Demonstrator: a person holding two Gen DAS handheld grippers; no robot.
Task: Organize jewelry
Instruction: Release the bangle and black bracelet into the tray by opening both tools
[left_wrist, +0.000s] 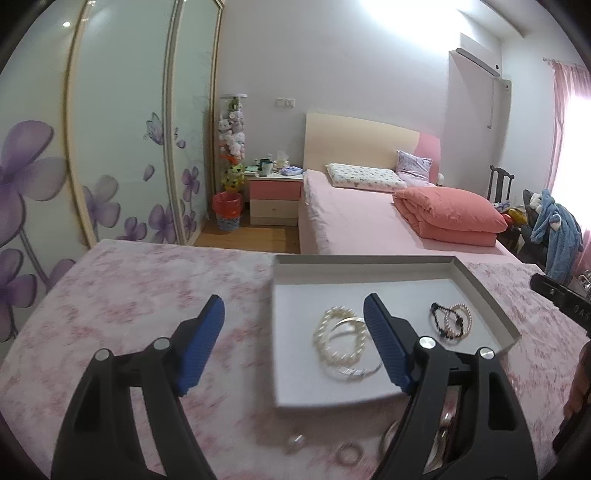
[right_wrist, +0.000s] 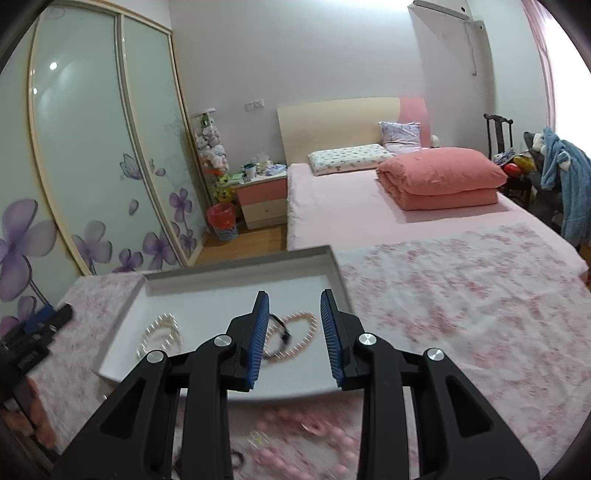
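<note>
A shallow white box lies on a pink floral cloth. In it lie white pearl bracelets and a small pile of a black and a pink bead bracelet. My left gripper is open and empty, above the box's left edge. My right gripper is open and empty, above the box's right part, over the bead pile. On the cloth in front of the box lie a ring, a small clear piece, more metal bangles and blurred pink beads.
The pink floral cloth covers the table. Beyond it are a pink bed with a folded quilt, a nightstand, a red bin, and wardrobe doors on the left. The right gripper shows at the left view's right edge.
</note>
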